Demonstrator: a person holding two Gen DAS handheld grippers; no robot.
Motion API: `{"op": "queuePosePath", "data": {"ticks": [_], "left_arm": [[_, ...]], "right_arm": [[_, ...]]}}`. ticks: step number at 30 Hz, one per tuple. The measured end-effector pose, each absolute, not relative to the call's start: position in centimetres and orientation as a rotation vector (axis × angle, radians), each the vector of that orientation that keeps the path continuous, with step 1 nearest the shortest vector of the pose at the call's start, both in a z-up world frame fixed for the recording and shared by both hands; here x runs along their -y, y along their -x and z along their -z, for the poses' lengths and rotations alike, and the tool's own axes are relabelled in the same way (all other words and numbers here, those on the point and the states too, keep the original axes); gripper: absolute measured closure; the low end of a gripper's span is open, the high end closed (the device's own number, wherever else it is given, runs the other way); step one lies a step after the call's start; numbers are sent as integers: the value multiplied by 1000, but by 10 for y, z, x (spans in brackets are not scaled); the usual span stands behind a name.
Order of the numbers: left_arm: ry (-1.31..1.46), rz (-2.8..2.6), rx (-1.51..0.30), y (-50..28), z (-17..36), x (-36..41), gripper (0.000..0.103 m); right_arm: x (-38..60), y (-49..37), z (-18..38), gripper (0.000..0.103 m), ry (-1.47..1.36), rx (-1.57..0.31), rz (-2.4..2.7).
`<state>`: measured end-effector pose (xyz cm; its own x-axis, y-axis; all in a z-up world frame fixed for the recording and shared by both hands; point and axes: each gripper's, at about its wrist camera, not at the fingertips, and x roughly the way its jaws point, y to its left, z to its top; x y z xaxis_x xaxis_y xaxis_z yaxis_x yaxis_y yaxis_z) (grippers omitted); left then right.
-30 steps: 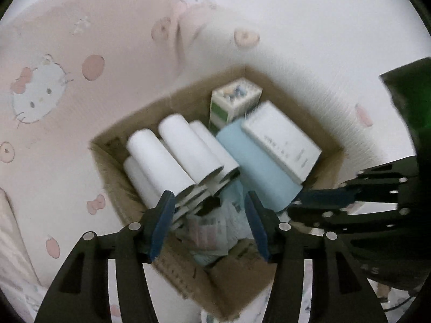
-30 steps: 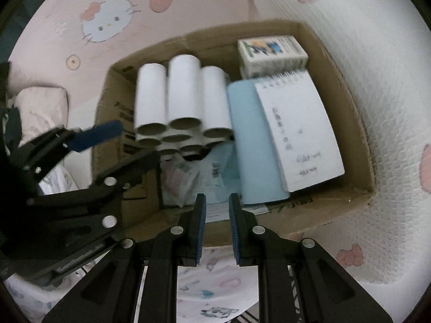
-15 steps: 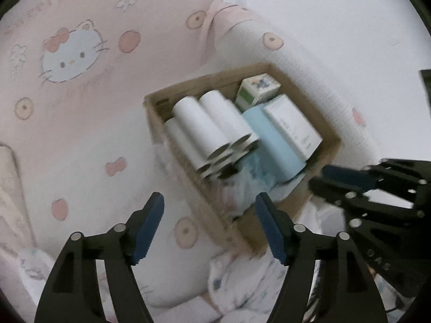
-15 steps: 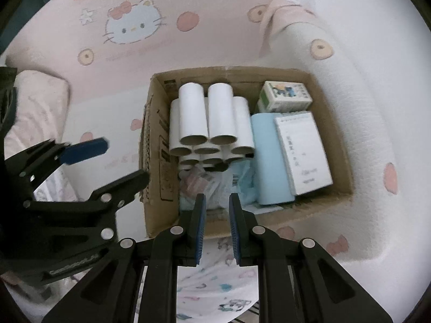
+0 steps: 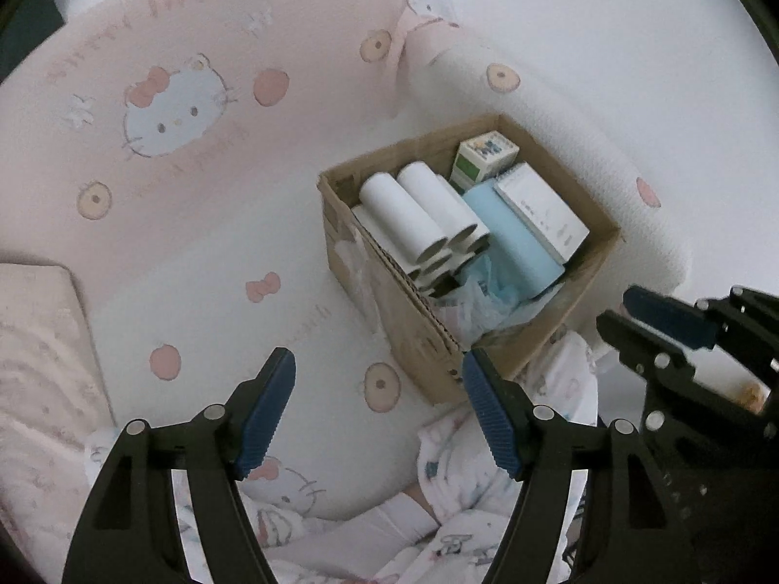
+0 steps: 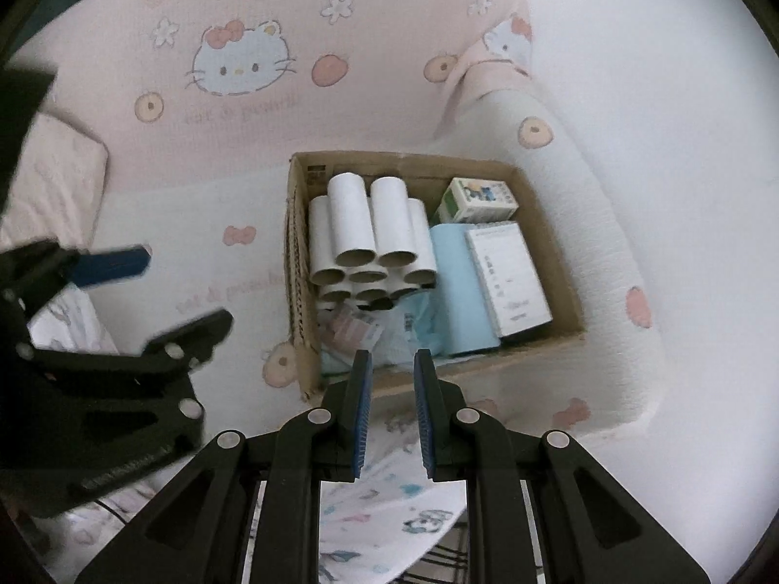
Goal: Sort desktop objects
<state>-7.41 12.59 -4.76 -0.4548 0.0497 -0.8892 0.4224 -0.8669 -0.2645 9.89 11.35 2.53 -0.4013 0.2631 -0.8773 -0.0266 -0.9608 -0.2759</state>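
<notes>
A cardboard box (image 6: pixel 560 263) is sitting on a printed bedsheet (image 6: pixel 194 185). In it, paper tubes (image 6: pixel 370 248) are lying stacked at the left, a notepad (image 6: pixel 509 277) is resting on a folder (image 6: pixel 455 292) at the right, a small carton (image 6: pixel 479 202) is standing at the far right corner, and a crumpled bag (image 6: pixel 384 331) is lying near the tubes' open ends

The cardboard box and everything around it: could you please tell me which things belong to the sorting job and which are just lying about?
Job:
cardboard box
paper tubes
spiral notepad
blue booklet
small carton
plastic packets

Lying about:
cartoon-cat blanket
pillow
</notes>
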Motion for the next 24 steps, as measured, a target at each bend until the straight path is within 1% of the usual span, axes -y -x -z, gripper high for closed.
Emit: {"op": "queuePosePath", "data": {"ticks": [5,6,7,9,10,11,24], "left_arm": [[-1423,2440,-609,62,21,-127,28],[-1403,2451,-584,61,15,-129,28],[-1386,2462,-560,60,10,-130,28],[-1348,2473,-520,58,3,-132,27],[-1333,2480,-505,58,-1,-133,27],[-1322,2486,-494,58,-4,-134,27],[-1327,2501,-392,77,-12,-157,27]], "right_arm": [[-109,-108,-41,89,1557,330,-2521],[-109,-110,-44,87,1546,331,-2526],[-109,-112,-48,83,1534,328,-2531],[-110,-116,-53,57,1513,326,-2538],[-111,-119,-56,52,1491,325,-2548],[-111,-120,-59,49,1476,316,-2565],[-126,-123,-57,48,1476,268,-2570]]}}
